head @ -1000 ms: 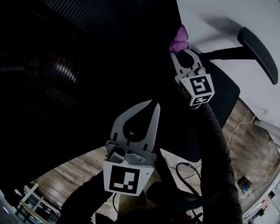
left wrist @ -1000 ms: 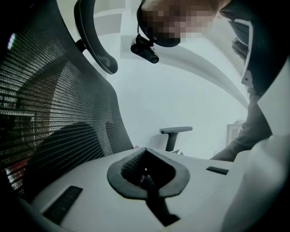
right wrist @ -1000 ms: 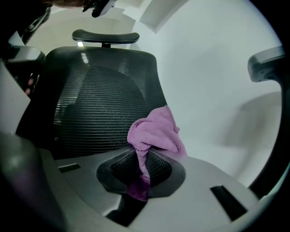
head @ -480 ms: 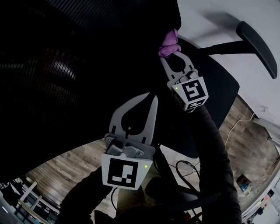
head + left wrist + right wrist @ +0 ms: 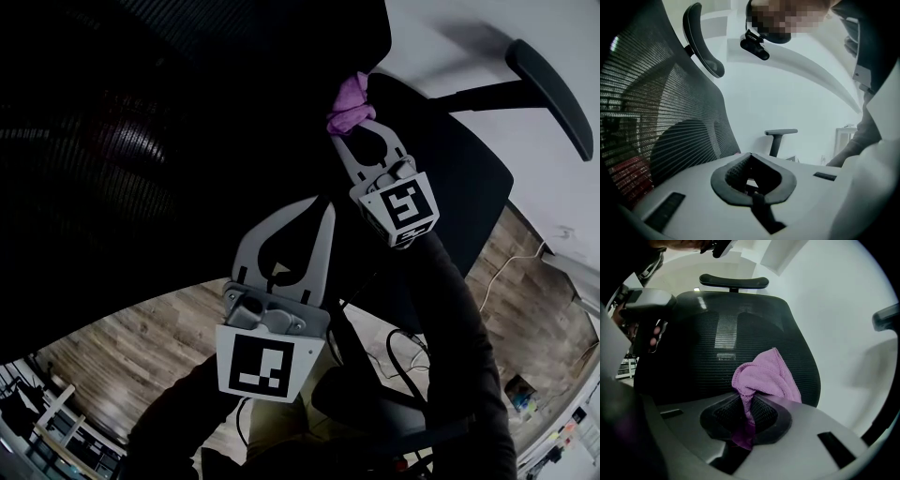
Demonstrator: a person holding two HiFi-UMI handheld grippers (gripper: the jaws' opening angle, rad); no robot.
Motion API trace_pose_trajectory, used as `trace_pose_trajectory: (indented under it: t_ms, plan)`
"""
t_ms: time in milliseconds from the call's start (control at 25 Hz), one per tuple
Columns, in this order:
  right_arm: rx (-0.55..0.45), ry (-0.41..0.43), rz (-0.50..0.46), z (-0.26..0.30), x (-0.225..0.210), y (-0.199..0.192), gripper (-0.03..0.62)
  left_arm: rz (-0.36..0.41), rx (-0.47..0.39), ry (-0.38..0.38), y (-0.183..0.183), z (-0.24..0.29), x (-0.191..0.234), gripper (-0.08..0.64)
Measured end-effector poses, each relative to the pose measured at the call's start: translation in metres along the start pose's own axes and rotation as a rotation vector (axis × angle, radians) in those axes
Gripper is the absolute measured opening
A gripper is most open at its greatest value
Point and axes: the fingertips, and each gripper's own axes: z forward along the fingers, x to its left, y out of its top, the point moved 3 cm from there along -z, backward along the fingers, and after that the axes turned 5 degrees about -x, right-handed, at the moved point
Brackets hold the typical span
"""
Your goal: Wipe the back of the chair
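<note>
The black mesh chair back (image 5: 740,333) fills the right gripper view, its headrest (image 5: 733,282) above. My right gripper (image 5: 746,401) is shut on a purple cloth (image 5: 764,376), whose bunched end rests against the mesh near the back's lower right. In the head view the purple cloth (image 5: 349,103) sits at the tips of the right gripper (image 5: 356,127), against the dark chair back (image 5: 187,141). The left gripper (image 5: 319,211) hangs lower, shut with nothing in it. Its own view shows the chair back (image 5: 661,117) side-on to the left of the left gripper (image 5: 749,161).
An armrest (image 5: 553,94) juts out at the upper right, seen also as the armrest (image 5: 780,133) in the left gripper view. The seat (image 5: 450,178) lies under the right gripper. Wood floor (image 5: 112,347) with cables (image 5: 403,361) lies below. A white wall (image 5: 843,310) stands behind the chair.
My right gripper has carried the purple cloth leftward and slightly down across the chair back. The left gripper has hardly shifted.
</note>
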Motion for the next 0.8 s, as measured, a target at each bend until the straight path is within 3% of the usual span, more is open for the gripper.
trace_pose_trajectory:
  t_ms: [800]
  plan:
    - [0.027, 0.128, -0.005, -0.022, 0.060, -0.009, 0.044, -0.003, 0.012, 0.064, -0.013, -0.035, -0.005, 0.009]
